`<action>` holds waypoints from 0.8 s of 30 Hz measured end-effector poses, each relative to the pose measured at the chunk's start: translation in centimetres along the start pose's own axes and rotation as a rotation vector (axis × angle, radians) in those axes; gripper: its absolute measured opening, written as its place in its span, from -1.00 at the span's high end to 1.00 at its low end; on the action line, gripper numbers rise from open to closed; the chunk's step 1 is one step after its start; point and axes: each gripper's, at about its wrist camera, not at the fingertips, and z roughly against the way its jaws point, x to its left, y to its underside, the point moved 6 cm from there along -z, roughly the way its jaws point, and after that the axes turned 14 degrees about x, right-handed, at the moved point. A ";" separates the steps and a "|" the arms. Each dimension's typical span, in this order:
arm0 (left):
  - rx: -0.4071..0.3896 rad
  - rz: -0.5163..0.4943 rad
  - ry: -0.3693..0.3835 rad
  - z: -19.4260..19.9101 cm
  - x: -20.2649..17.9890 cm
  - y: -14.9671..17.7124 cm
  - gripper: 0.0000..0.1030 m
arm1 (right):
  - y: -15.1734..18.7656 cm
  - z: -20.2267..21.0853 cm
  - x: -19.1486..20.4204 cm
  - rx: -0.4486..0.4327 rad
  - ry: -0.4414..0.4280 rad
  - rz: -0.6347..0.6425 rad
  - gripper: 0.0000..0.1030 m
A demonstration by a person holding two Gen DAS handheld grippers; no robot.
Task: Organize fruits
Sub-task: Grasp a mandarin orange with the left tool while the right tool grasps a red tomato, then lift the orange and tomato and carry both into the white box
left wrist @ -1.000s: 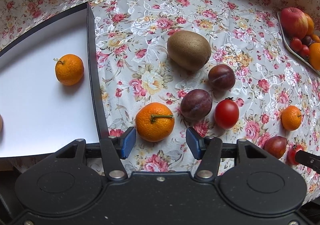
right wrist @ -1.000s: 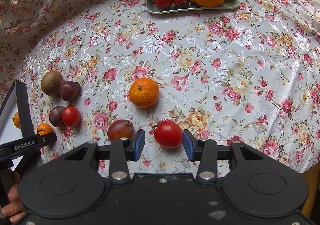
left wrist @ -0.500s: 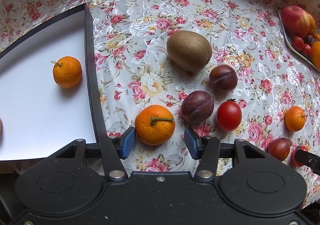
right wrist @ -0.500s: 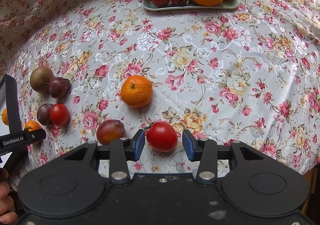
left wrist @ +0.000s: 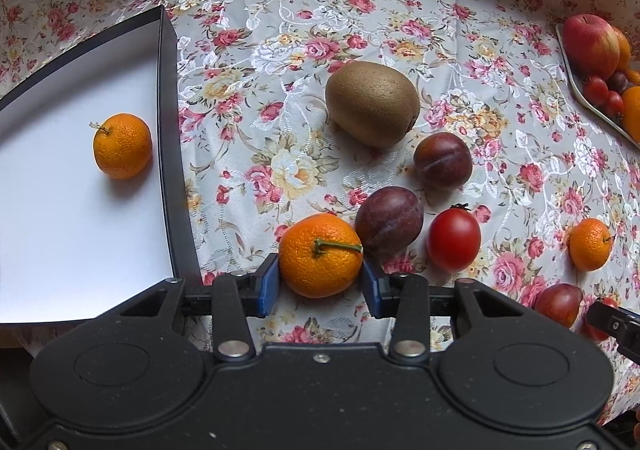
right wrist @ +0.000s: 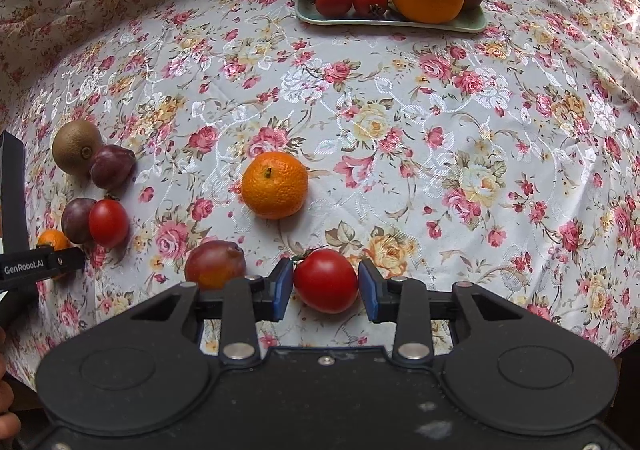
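Observation:
My left gripper (left wrist: 320, 276) points down at the floral tablecloth. Its jaws are closing, and both blue pads touch the sides of a stemmed mandarin (left wrist: 320, 254). To its left lies a white box with a black rim (left wrist: 166, 130), holding one mandarin (left wrist: 122, 146). My right gripper (right wrist: 326, 284) is closing too, with its pads against a red tomato (right wrist: 326, 278) on the cloth. A plum (right wrist: 216, 264) lies just left of that tomato, and a loose mandarin (right wrist: 274, 186) sits beyond it.
A kiwi (left wrist: 372, 104), two plums (left wrist: 442, 162) (left wrist: 388, 220) and a tomato (left wrist: 454, 240) cluster right of the left gripper. A green plate (right wrist: 392, 24) at the far side holds an apple, a big orange, tomatoes and plums. A hand shows at the right wrist view's left edge.
Both grippers have narrowed from wide open until their pads meet the fruit: the left around the stemmed mandarin, the right around the tomato. Each fruit now sits deeper between the fingers.

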 end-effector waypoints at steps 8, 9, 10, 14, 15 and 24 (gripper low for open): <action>-0.010 0.012 0.031 1.2 -0.3 0.3 0.04 | -0.3 0.8 -1.2 -0.022 -0.010 -0.054 0.29; -0.017 0.011 0.035 1.5 -0.4 0.2 0.04 | -0.4 0.9 -1.4 -0.023 -0.019 -0.066 0.29; -0.024 0.009 0.040 1.8 -0.6 0.2 0.04 | -0.5 1.1 -1.6 -0.024 -0.028 -0.079 0.29; -0.052 -0.006 0.053 3.1 -1.1 0.3 0.04 | -0.8 1.9 -2.2 -0.037 -0.054 -0.117 0.29; -0.059 -0.010 0.057 3.5 -1.2 0.3 0.04 | -0.9 2.1 -2.3 -0.041 -0.055 -0.122 0.29; -0.108 0.013 0.094 6.3 -0.8 0.0 0.04 | -1.3 2.5 -2.8 -0.048 -0.066 -0.156 0.28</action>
